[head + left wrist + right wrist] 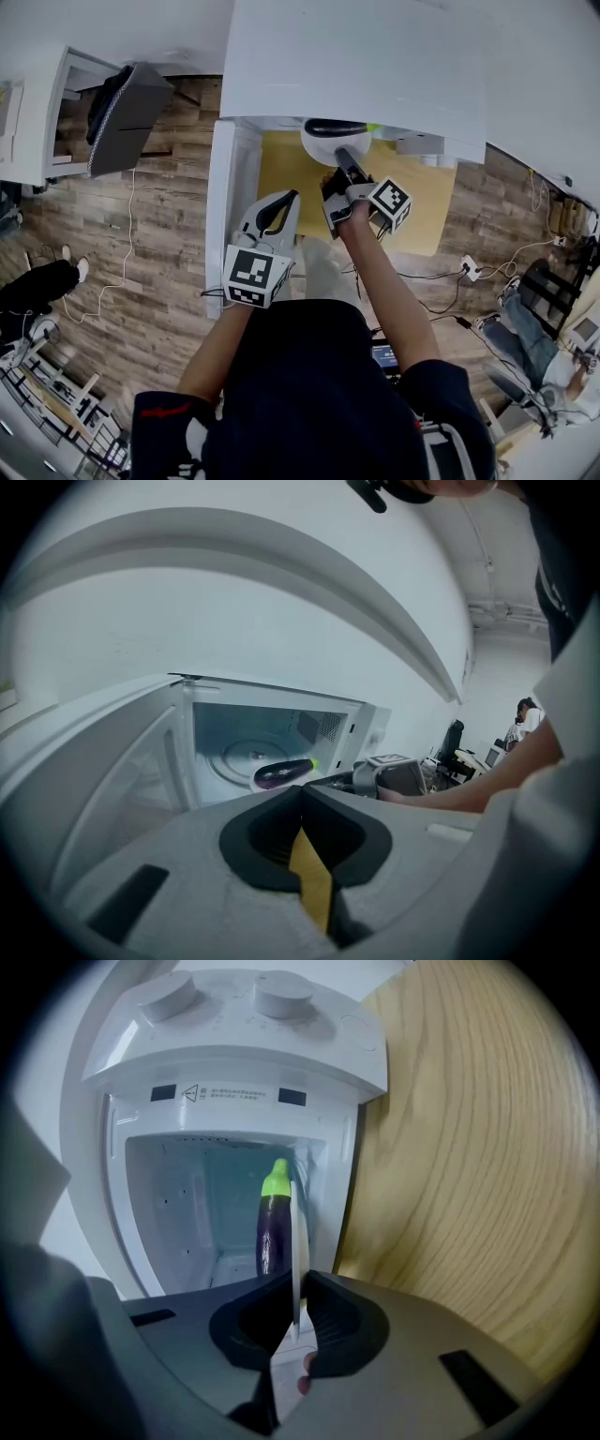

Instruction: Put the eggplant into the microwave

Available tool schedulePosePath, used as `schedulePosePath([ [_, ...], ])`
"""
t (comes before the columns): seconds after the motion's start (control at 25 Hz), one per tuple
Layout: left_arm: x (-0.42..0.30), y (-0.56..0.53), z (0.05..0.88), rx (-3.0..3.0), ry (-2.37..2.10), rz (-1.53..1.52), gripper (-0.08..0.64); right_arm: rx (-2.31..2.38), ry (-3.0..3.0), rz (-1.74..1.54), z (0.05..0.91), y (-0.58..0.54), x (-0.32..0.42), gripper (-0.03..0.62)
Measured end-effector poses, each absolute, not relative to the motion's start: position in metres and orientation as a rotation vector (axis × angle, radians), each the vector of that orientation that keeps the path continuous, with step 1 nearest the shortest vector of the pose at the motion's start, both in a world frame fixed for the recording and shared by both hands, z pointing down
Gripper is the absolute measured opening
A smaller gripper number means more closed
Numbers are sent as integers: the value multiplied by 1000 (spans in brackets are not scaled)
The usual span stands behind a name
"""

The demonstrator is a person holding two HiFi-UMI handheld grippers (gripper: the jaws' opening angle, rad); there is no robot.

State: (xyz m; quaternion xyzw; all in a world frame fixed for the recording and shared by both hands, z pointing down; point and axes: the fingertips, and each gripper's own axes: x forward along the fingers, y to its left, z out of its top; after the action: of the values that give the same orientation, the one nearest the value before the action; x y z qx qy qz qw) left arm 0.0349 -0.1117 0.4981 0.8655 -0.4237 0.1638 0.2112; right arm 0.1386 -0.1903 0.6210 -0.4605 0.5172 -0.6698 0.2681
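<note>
A dark purple eggplant (272,1227) with a green stem lies on a white plate (296,1241), seen edge-on in the right gripper view. My right gripper (296,1302) is shut on the plate's rim. In the left gripper view the eggplant (284,772) sits at the mouth of the open white microwave (272,733), over the glass turntable (246,757), with the right gripper (375,778) behind it. From the head view the plate (323,145) and right gripper (342,169) are under the microwave's front edge. My left gripper (281,202) hangs shut and empty near the door.
The microwave door (220,216) swings open to the left, next to the left gripper. The microwave stands on a yellow wooden table (281,169). Its control knobs (281,993) lie on the side by the wood. Cables and a power strip (469,267) lie on the floor.
</note>
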Motion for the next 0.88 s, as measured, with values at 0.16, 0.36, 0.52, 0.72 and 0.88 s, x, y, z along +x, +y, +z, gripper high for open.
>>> schedulePosePath([
  [0.16,35,-111,500,2400,-1174,457,14,-1246,1376,-1820,624,-192,136,28],
  [0.36,34,-113,502,2392,-1172,452,14,-1242,1369,-1847,629,-197,133,28],
  [0.52,33,-113,502,2388,-1167,444,14,-1263,1379,-1858,630,-200,130,28],
  [0.72,33,-114,502,2388,-1163,442,14,-1273,1384,-1856,629,-209,127,28],
  [0.88,32,-114,502,2394,-1160,450,14,-1273,1387,-1866,630,-213,123,29],
])
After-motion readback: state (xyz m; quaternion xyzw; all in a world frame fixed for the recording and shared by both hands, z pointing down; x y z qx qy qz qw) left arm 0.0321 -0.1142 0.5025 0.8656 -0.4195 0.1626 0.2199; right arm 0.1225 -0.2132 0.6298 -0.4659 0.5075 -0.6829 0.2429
